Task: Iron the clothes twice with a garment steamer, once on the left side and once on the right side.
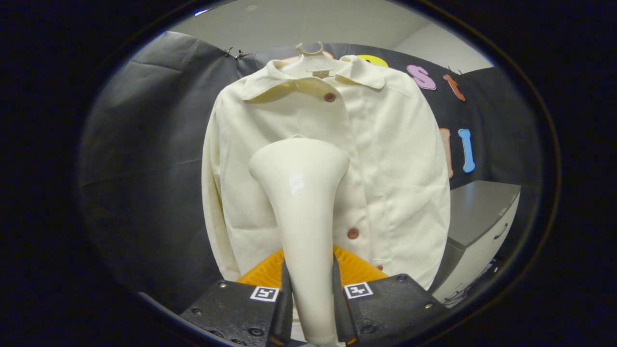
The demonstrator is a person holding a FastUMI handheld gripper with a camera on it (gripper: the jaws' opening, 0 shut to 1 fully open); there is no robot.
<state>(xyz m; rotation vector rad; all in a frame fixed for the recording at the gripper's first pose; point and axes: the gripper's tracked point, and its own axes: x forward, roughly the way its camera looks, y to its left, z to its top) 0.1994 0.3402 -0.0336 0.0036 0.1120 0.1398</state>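
Cream jacket hangs ahead; gripper clamps garment steamer handle. Advise head flat against left panel, slow vertical stroke.

Dark screwed gripper; square tags

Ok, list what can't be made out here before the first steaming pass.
- Steamer head face: gripper view shows only the back of the garment steamer, so whether it touches the shirt is unclear.
- Shirt's middle buttons: hidden behind the steamer.
- Steamer's lower handle: cut off below the gripper, whose fingers clamp it.
- Orange object: mostly hidden by fingers and steamer.
- Grey cabinet: front blurred, partly behind the shirt.
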